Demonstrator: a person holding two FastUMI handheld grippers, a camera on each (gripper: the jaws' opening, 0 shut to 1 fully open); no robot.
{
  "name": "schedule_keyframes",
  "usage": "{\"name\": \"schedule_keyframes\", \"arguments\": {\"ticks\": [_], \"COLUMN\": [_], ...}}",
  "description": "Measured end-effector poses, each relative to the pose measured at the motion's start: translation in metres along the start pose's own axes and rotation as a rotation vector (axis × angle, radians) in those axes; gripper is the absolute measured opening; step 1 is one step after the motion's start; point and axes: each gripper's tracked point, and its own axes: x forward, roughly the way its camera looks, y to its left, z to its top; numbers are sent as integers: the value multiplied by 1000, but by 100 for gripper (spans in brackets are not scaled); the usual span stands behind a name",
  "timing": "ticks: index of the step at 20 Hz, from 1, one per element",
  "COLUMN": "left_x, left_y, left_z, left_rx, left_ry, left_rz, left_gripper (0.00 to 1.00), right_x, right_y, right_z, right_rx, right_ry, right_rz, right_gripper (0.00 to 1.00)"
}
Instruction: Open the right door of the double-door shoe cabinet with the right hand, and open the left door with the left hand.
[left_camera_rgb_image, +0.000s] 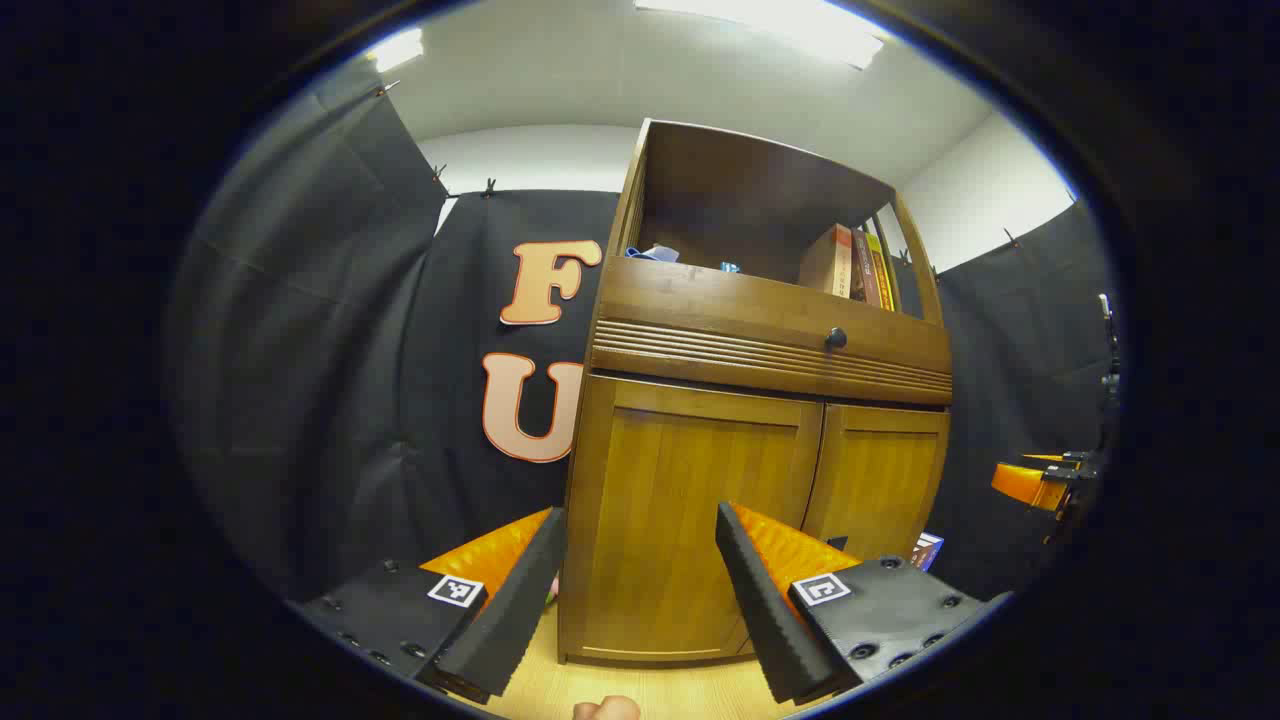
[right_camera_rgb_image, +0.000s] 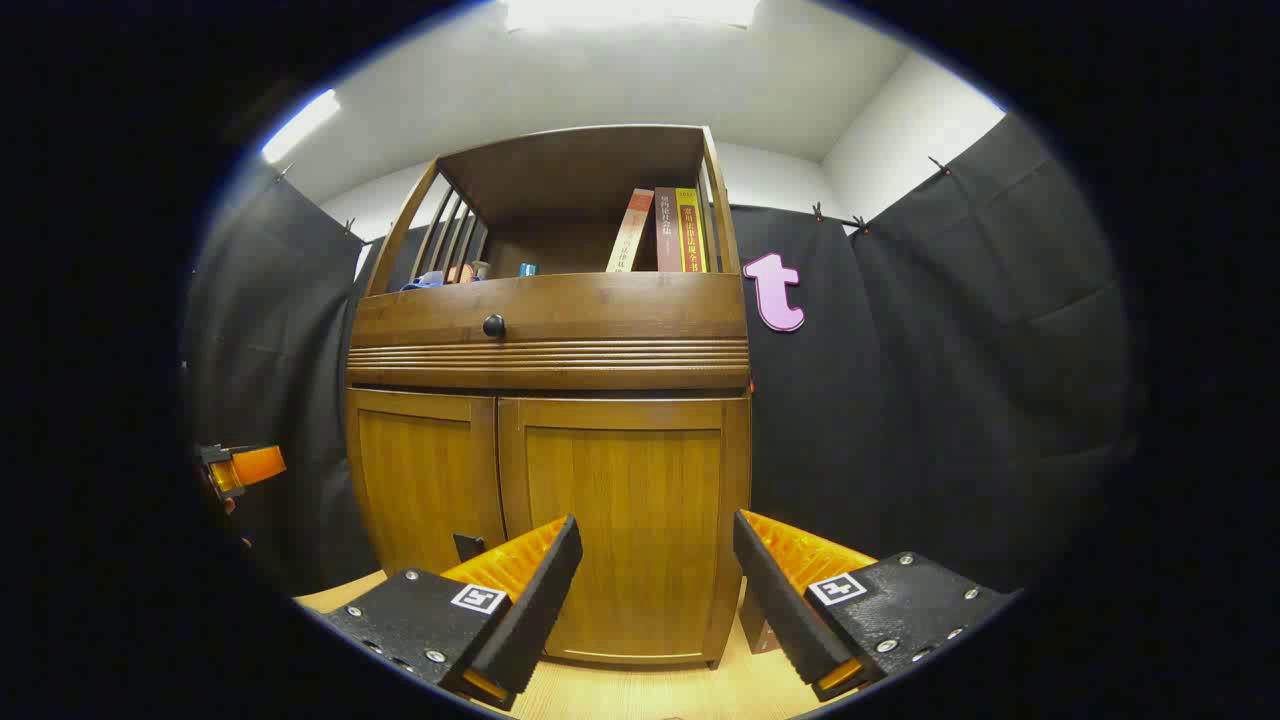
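A brown wooden shoe cabinet (left_camera_rgb_image: 770, 330) stands in front of me with both lower doors closed. In the left gripper view the left door (left_camera_rgb_image: 690, 500) lies straight ahead and the right door (left_camera_rgb_image: 880, 480) beside it. My left gripper (left_camera_rgb_image: 640, 560) is open, some way short of the left door. In the right gripper view the right door (right_camera_rgb_image: 625, 520) fills the centre, the left door (right_camera_rgb_image: 425, 480) to its left. My right gripper (right_camera_rgb_image: 655, 570) is open, short of the right door. Each gripper appears far off in the other's view, the right gripper (left_camera_rgb_image: 1040, 485) and the left gripper (right_camera_rgb_image: 235, 470).
A drawer with a dark round knob (right_camera_rgb_image: 494, 325) runs above the doors. The open shelf on top holds books (right_camera_rgb_image: 670, 230) and small items. Black cloth walls (right_camera_rgb_image: 950, 400) surround the cabinet. The wooden floor (right_camera_rgb_image: 650, 690) lies below. A fingertip (left_camera_rgb_image: 605, 708) shows at the bottom edge.
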Motion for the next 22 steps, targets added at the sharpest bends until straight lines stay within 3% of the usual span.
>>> {"name": "schedule_keyframes", "arguments": {"ticks": [5, 7, 8, 19, 20, 22], "left_x": [-1, 0, 0, 0, 0, -1], "left_y": [7, 5, 5, -1, 0, -1], "left_z": [6, 6, 6, 7, 8, 8], "left_rx": [11, 7, 10, 19, 18, 19], "left_ry": [-25, -26, -25, -23, -24, -27], "left_rz": [42, 37, 36, 25, 26, 23], "left_gripper": [99, 94, 94, 94, 98, 98], "right_x": [1, 1, 2, 0, -1, -1], "right_y": [-4, -6, -5, -11, -12, -15], "right_z": [-7, -9, -10, -12, -13, -13], "right_rx": [4, 1, 4, 8, 9, 11], "right_ry": [8, 10, 13, 10, 10, 12], "right_rz": [-3, -8, -7, -15, -17, -23], "right_gripper": [100, 100, 94, 94, 100, 100]}}
